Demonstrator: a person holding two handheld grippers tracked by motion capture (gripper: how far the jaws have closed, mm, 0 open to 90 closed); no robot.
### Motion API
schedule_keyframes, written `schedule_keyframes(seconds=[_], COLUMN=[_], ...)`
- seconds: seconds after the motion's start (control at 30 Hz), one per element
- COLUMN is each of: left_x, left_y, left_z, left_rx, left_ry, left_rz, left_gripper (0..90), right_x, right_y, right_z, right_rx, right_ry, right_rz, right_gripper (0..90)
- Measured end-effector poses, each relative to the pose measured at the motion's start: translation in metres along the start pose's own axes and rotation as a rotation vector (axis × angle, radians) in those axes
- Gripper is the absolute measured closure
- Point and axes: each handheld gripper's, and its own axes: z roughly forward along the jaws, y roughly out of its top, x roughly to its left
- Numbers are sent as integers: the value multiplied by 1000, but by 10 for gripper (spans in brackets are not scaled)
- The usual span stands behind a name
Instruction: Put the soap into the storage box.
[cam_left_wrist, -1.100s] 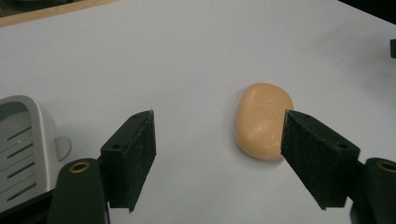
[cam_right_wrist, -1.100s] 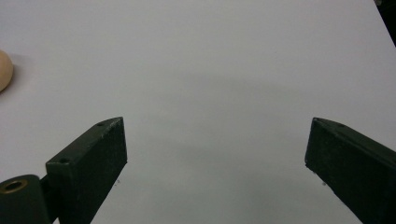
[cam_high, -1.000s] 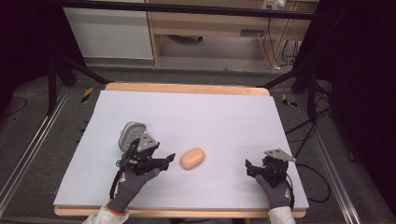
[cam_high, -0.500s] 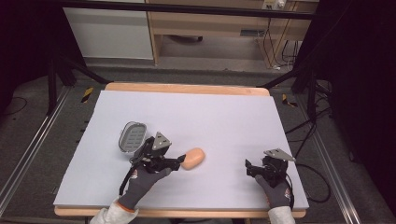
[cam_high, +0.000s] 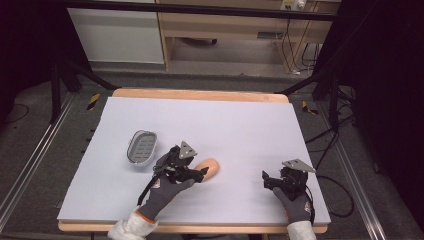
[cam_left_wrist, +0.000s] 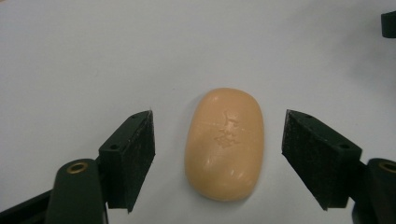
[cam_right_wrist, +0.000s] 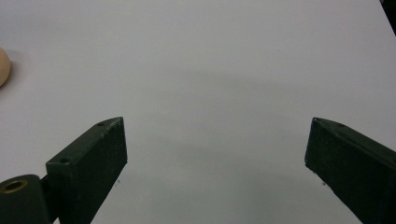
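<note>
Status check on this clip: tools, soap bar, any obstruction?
Left tool open, jaws either side of the soap bar, not touching. Right tool open over bare table. Soap dish apart to the left; nothing blocking.

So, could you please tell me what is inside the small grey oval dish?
The grey oval dish holds nothing visible, just its slotted floor. The peach oval soap bar lies apart, between the left gripper's open jaws.

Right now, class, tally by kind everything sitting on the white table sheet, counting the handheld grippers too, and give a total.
Bars of soap: 1, orange, between the open jaws of the left gripper
Soap dishes: 1, grey
Grippers: 2, left, and right gripper, also open
Total: 4
</note>
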Motion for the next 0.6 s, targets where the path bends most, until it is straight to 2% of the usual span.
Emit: schedule_keyframes(seconds=[0.37,0.6], left_x=[-5,-7], left_y=[0,-1], left_z=[21,30], left_rx=[63,81], left_ry=[6,8], left_rz=[30,36], left_gripper=[234,231], right_x=[0,0], right_y=[0,0], right_z=[0,1], right_rx=[3,7], right_ry=[6,6], right_rz=[-2,-1], right_gripper=[59,59])
